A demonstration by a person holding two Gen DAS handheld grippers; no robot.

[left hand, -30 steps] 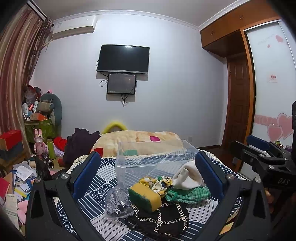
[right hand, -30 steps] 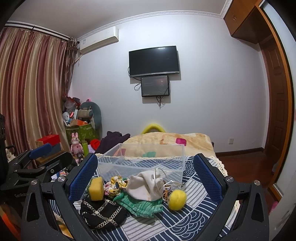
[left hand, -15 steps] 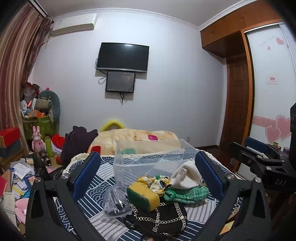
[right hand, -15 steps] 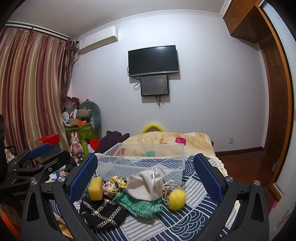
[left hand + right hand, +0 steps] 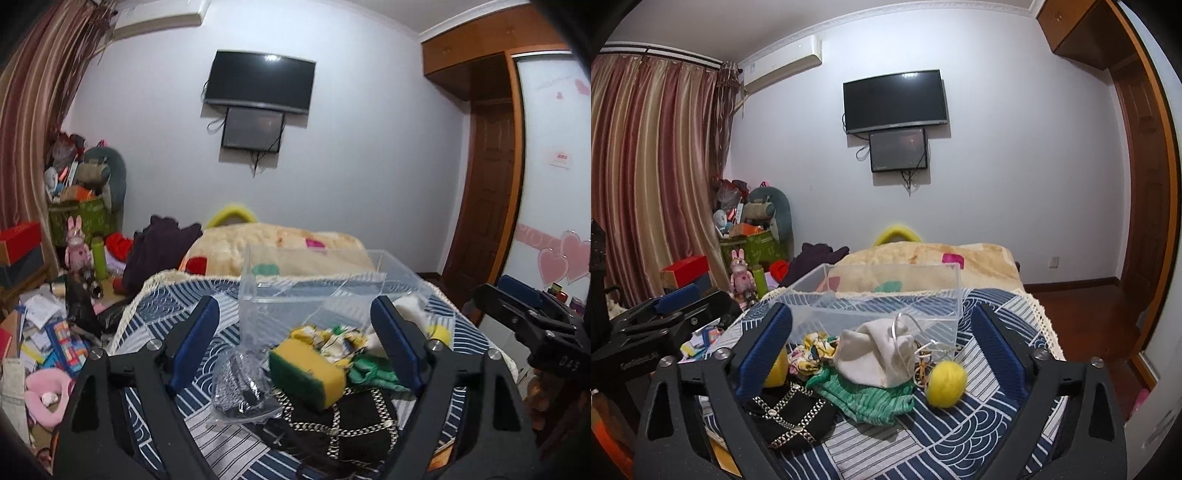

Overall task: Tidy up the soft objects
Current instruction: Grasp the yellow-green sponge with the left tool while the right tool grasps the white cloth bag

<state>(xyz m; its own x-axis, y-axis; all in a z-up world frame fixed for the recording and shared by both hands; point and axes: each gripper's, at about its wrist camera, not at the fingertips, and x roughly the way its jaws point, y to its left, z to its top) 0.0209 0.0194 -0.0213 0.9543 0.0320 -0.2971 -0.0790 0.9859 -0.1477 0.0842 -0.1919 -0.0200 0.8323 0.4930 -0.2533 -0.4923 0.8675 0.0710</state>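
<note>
A pile of soft things lies on a blue-patterned cloth in front of a clear plastic box (image 5: 886, 295). In it are a yellow-green sponge (image 5: 306, 371), a black chain-trimmed pouch (image 5: 343, 424), a green knit cloth (image 5: 864, 397), a white cloth bag (image 5: 875, 350), a floral scrunchie (image 5: 812, 350) and a yellow ball (image 5: 946, 383). A steel scourer in a clear bag (image 5: 240, 391) lies left of the sponge. My left gripper (image 5: 301, 347) hovers over the sponge, jaws closing, pads touching nothing. My right gripper (image 5: 881, 350) frames the white bag and its jaws are closing too, without contact.
The cloth covers a small table (image 5: 990, 424) with a fringed edge. Behind it stands a bed with a beige blanket (image 5: 923, 262). Clutter, boxes and toys (image 5: 55, 332) crowd the floor at left. A wooden door (image 5: 487, 184) is at right.
Both pairs of jaws have narrowed. The left gripper has dropped and come closer to the sponge and pouch. The right gripper has stayed where it was.
</note>
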